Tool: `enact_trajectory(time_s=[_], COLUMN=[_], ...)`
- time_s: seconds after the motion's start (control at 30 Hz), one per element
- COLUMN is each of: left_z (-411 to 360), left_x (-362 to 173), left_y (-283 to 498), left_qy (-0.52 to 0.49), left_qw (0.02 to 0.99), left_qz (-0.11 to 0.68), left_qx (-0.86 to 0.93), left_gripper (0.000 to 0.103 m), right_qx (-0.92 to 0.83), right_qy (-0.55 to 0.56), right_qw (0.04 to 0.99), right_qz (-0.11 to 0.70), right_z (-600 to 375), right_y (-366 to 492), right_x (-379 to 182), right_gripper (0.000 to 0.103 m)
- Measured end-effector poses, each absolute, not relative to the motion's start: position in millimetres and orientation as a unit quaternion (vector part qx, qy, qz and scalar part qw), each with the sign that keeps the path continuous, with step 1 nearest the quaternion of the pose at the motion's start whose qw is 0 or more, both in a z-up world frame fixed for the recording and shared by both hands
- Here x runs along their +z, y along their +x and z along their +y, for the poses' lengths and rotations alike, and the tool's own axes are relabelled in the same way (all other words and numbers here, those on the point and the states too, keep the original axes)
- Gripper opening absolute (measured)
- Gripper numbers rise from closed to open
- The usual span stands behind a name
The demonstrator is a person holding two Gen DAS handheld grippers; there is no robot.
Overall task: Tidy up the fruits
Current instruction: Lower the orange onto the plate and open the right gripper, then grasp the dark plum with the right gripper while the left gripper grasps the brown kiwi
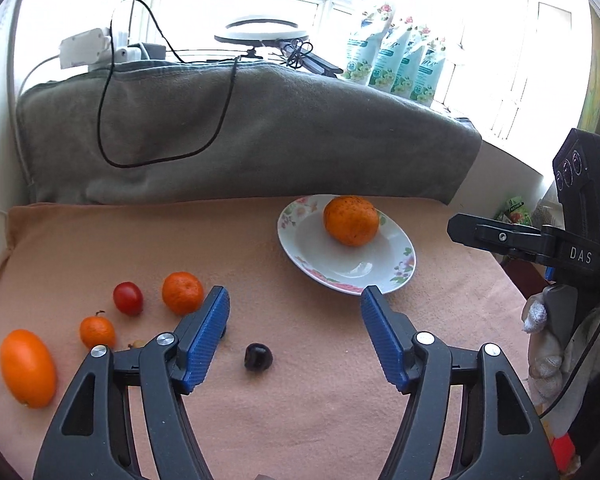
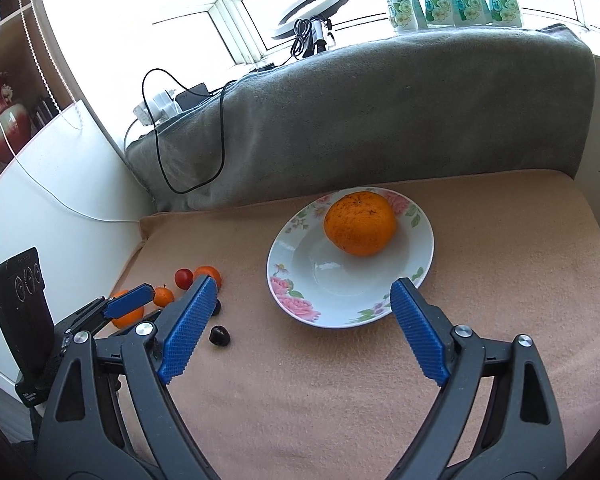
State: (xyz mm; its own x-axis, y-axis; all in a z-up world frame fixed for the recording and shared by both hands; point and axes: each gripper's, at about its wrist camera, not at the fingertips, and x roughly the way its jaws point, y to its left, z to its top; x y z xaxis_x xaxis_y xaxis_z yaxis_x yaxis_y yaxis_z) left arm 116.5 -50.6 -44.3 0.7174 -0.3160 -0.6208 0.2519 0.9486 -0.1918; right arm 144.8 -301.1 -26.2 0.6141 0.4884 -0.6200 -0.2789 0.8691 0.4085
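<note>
Dimpled round orange (image 2: 360, 223) on glossy floral plate (image 2: 296, 300), ribbed blue-padded grippers agape

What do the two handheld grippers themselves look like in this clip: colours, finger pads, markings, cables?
Both the left gripper and the right gripper are black plastic frames with silver pivot screws and blue ribbed finger pads. Seen from the left wrist, the right unit's body reads "DAS" in white, carries three round dials and a thin black cable. A white knit glove grips it.
</note>
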Motion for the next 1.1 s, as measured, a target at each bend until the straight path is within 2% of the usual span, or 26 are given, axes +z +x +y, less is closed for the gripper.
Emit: enact_trajectory(time_s=[0.43, 0.8, 1.0, 1.1], left_z=[31, 58, 59, 57], left_x=[-57, -81, -89, -94], left_y=[78, 59, 63, 67], left_qy=[-0.084, -0.099, -0.110, -0.112], left_qw=[0.931, 0.922, 0.918, 0.915], left_qz=[0.346, 0.370, 0.374, 0.379], left_qx=[-0.079, -0.059, -0.071, -0.078], left_gripper=[0.068, 0.068, 0.057, 0.054], right_qx=[0.256, 0.283, 0.290, 0.291], right_qy=[0.076, 0.033, 0.025, 0.016], right_qw=[0.883, 0.873, 0.867, 0.865], right_qz=[0.386, 0.395, 0.405, 0.408], right_z=[-247, -208, -194, -189], right_y=[129, 121, 120, 119], right_x=[-39, -49, -57, -61], right_gripper=[0.091, 0.091, 0.090, 0.085])
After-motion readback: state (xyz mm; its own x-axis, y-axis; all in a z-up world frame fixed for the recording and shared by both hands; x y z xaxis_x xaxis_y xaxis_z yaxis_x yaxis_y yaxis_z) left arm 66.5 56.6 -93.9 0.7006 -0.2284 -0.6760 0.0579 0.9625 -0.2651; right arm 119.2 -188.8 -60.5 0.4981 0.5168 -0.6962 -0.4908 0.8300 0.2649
